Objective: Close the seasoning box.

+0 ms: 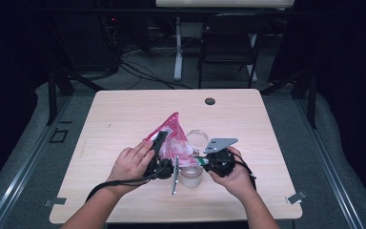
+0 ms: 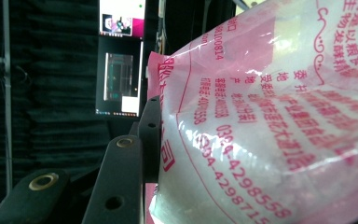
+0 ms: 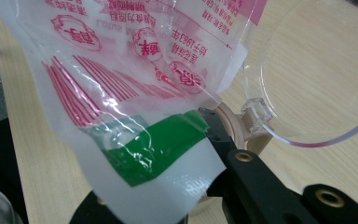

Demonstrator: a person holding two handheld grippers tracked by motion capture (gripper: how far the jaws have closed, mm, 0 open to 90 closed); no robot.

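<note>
Bag (image 3: pixel 135 107): pink printed pouch, raised between my claws, long axis slanting up-left over the desk (image 1: pixel 124 109).
Right claw (image 3: pixel 214 133): pinching its lower corner.
Left claw (image 1: pixel 160 143): clamped on its side.
Container (image 1: pixel 191 174): clear, open, directly under the right corner; lid (image 3: pixel 317 70) beside.

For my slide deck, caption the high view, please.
Two hand-held tongs hold a pink bag above a clear jar on a table.

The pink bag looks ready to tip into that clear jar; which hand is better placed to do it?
Probably the left. The left gripper grips the pink bag up high, while the right gripper pinches its low corner over the clear jar, steadying it.
</note>
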